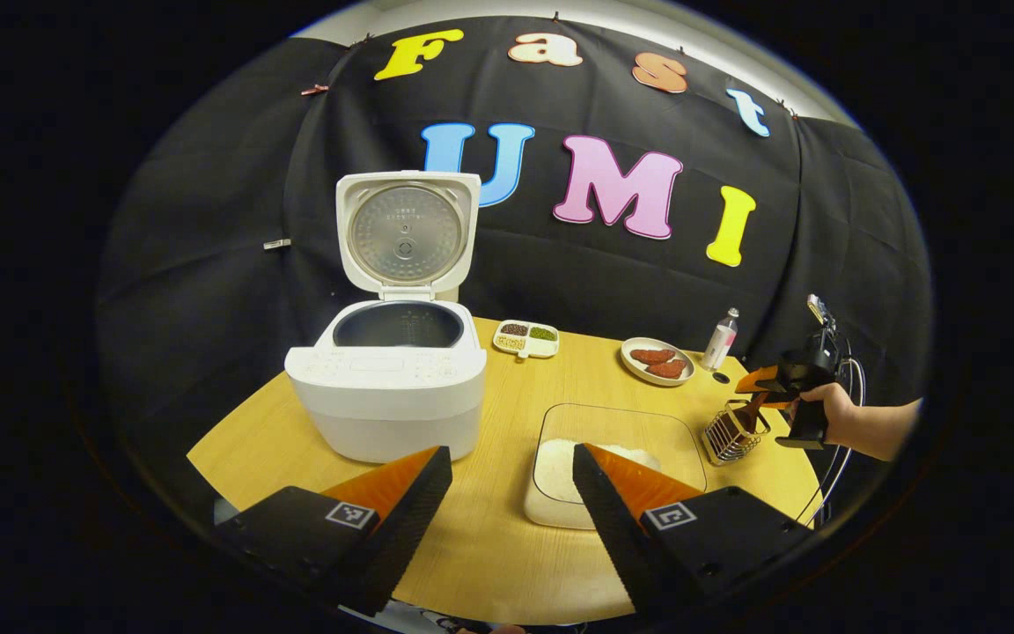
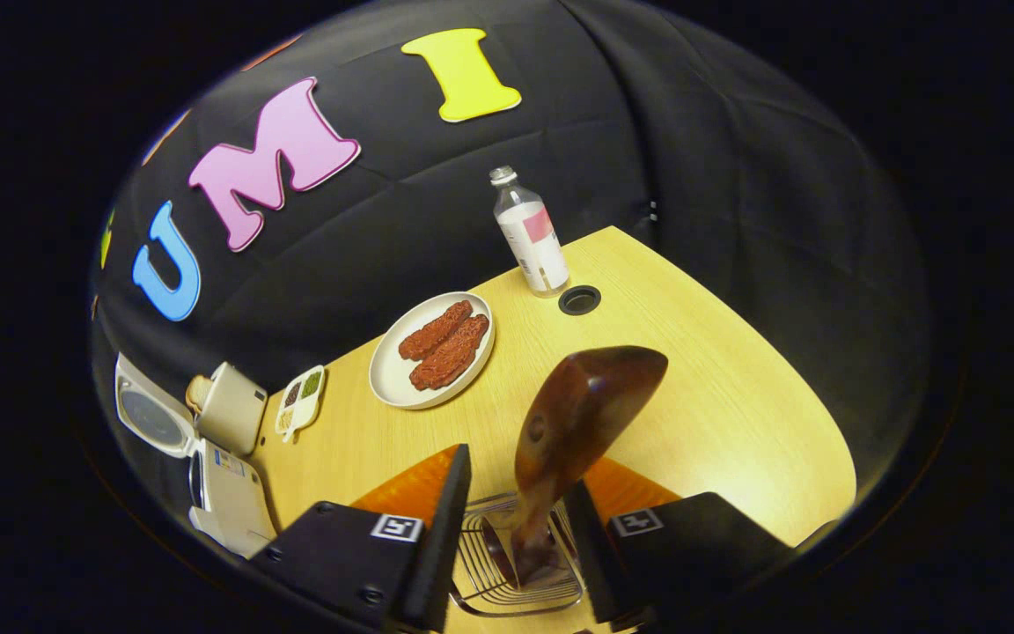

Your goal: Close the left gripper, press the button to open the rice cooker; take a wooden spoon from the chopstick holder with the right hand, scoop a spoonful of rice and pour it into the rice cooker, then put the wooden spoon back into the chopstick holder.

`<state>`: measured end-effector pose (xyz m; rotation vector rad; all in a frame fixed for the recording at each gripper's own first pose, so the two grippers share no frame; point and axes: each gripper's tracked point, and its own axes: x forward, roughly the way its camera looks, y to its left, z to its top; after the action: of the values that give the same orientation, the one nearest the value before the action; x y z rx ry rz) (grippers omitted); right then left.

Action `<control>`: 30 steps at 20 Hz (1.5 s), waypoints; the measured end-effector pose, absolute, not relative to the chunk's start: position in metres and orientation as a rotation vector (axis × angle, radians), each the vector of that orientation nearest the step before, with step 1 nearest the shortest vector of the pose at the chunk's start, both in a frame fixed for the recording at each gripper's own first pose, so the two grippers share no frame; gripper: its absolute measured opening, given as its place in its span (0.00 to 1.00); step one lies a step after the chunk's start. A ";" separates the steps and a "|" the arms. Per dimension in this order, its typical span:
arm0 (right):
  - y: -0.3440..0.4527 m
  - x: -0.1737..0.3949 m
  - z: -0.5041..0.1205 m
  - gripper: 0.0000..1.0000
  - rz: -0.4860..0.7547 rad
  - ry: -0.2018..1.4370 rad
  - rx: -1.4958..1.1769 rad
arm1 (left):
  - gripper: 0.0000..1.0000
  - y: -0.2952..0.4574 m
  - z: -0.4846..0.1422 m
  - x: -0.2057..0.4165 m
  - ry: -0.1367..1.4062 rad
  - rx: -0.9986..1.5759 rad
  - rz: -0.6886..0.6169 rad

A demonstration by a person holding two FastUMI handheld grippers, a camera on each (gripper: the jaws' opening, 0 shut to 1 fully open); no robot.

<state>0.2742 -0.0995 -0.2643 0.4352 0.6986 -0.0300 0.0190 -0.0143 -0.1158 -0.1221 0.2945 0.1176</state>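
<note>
The white rice cooker (image 1: 388,387) stands at the table's back left with its lid (image 1: 407,231) raised and the dark pot exposed. My left gripper (image 1: 511,449) hovers open in front of it, holding nothing. A glass tray (image 1: 613,409) of white rice (image 1: 560,467) lies just beyond its right finger. At the right, a hand holds my right gripper (image 1: 762,383) above the wire chopstick holder (image 1: 734,433). In the right gripper view the dark wooden spoon (image 2: 586,396) stands bowl-up in the holder (image 2: 520,572), between the parted fingers of my right gripper (image 2: 518,467), with a gap on its left side.
A plate (image 1: 657,361) of red-brown food, a small bottle (image 1: 720,339) and a divided dish of grains (image 1: 526,338) sit along the back of the wooden table (image 1: 507,546). A round cable hole (image 2: 579,299) lies by the bottle (image 2: 532,233). The table's right edge is close to the holder.
</note>
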 end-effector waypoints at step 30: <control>0.031 0.148 -0.085 0.16 0.018 0.431 0.369 | 0.96 0.071 -0.094 -0.012 0.191 -0.009 -0.073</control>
<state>0.1479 0.0313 -0.0850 0.3690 0.4314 0.0180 -0.0120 0.0706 -0.0942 -0.0087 0.1909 -0.0730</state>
